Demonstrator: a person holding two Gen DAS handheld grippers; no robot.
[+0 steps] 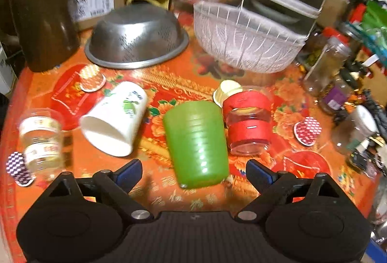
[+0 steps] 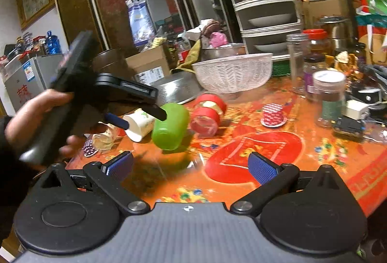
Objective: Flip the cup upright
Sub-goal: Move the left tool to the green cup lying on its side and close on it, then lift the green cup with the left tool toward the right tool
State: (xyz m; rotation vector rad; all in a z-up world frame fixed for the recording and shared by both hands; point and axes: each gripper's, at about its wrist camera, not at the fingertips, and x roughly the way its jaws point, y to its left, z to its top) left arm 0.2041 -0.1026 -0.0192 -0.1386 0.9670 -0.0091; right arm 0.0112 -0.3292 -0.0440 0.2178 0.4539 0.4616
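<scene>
A green plastic cup [image 1: 197, 142] lies on its side on the red patterned tablecloth [image 1: 169, 84]; it also shows in the right wrist view [image 2: 171, 126]. My left gripper [image 1: 193, 172] is open, its blue-padded fingers on either side of the cup's near end, not closed on it. In the right wrist view the left gripper's fingers [image 2: 158, 113] reach the green cup from the left. My right gripper [image 2: 191, 167] is open and empty, above the tablecloth to the cup's right. A white paper cup [image 1: 116, 118] lies on its side left of the green cup.
A glass jar with red bands [image 1: 248, 121] lies right of the green cup. A clear small cup [image 1: 41, 139], coffee capsules [image 1: 307, 130], an upturned steel colander [image 1: 136, 37], a white plastic basket [image 1: 244, 38], jars [image 2: 327, 96] and a dish rack [image 2: 263, 6] crowd the table.
</scene>
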